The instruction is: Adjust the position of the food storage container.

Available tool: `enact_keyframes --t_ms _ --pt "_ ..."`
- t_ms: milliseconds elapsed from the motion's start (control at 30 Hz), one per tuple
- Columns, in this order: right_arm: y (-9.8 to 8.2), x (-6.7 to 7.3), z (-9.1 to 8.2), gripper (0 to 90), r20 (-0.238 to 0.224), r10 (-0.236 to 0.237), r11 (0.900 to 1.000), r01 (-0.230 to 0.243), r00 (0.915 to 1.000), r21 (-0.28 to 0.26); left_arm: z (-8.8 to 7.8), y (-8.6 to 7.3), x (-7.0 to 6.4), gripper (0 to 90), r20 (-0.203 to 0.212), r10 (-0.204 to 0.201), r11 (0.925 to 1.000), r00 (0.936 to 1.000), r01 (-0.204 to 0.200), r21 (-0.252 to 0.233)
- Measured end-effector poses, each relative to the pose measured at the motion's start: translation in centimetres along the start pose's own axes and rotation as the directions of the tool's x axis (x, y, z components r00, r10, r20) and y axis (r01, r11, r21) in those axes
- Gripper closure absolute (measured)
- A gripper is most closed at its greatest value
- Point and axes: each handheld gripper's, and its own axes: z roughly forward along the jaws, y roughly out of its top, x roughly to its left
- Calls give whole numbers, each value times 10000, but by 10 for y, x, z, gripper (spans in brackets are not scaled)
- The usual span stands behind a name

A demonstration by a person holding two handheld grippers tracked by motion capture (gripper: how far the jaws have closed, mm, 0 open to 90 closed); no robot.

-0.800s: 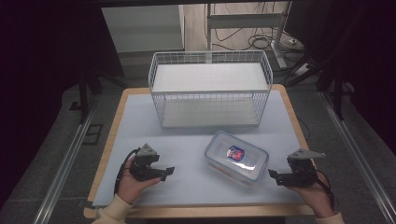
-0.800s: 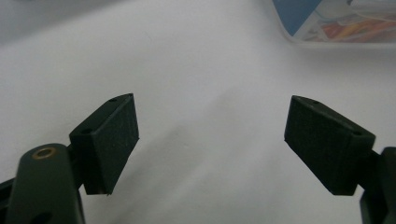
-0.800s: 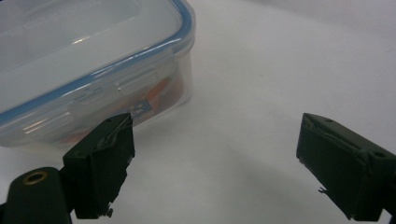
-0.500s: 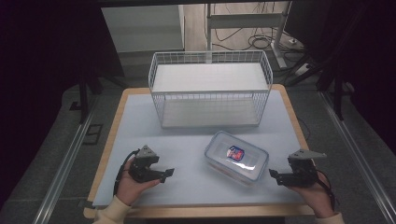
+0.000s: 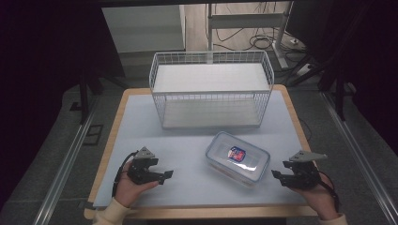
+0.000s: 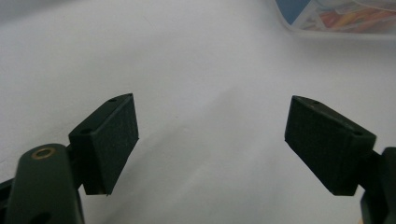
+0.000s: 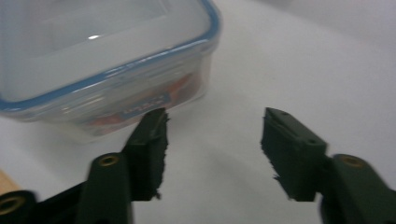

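A pale mat covers the table, a wire basket at its far side; nothing looks begun; the lidded box lies untouched between the grippers; left gripper gapes well apart from it; right gripper gapes just beside it.

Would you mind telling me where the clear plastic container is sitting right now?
In the high view, the plastic container lies on the table mat, right of centre, just in front of the wire basket and between the two grippers, nearer the right gripper.
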Motion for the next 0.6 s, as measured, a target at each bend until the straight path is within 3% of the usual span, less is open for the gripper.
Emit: enact_keyframes --t_ms 33,133,233,400,433,500,567,600 --pt "5 5 -7 496 166 -502 9987 502 9986 -28 -1 0 0 173 12 -19 10000 10000 19 35" --pt "11 13 -18 623 140 -1007 9947 1009 9948 -212 -3 1 1 174 5 -54 10000 10000 54 -20" --pt "17 17 -27 769 -576 -1184 9925 1164 9913 -367 -3 1 2 175 -2 -80 10000 10000 80 -18" --pt "22 25 -33 862 -1051 -1350 9901 1301 9853 -521 -1 1 1 174 34 -14 10000 10000 14 96" --pt "26 32 -33 884 -1621 -1356 9896 1258 9774 -691 -1 1 1 175 43 -13 9999 10000 13 123" --pt "30 43 -31 892 -2067 -1528 9871 1392 9664 -789 -1 1 0 174 -2 -83 9999 10000 83 97" --pt "34 58 -28 893 -2430 -1981 9798 1849 9496 -761 -1 1 1 174 -17 -98 9999 10000 99 114" --pt "34 58 -28 893 -2430 -1981 9798 1849 9496 -761 -1 1 1 174 -17 -98 9999 10000 99 114"
